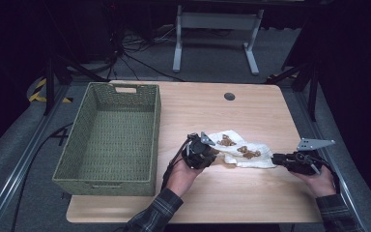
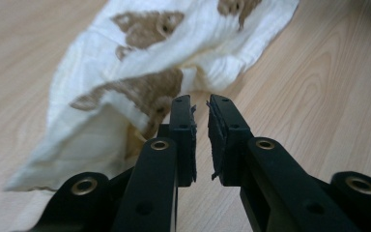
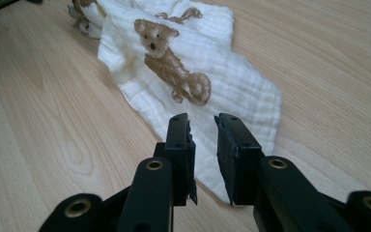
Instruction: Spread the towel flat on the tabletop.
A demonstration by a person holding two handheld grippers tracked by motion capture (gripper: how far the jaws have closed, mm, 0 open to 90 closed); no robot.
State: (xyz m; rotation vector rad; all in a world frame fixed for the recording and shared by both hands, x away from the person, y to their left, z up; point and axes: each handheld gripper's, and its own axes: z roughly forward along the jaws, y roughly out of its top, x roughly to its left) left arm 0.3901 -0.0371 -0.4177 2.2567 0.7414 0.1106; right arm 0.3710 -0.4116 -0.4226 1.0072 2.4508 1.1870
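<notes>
On the pale wood worktop (image 1: 251, 193), a bear-print muslin cloth (image 1: 241, 151) stretches lengthwise between the left tongs (image 1: 211, 153) and right tongs (image 1: 276, 158) (woven basket (image 1: 77, 164) far left); both sit slightly parted, empty, at opposite ends.

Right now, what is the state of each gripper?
Left gripper: open, narrow gap, holding nothing, beside the cloth.
Right gripper: open, empty, over the cloth's edge.

We find no readable text, label, brand or number anywhere on the desk (image 1: 251, 116); the cloth (image 3: 193, 67) near its front edge carries only printed bears.
</notes>
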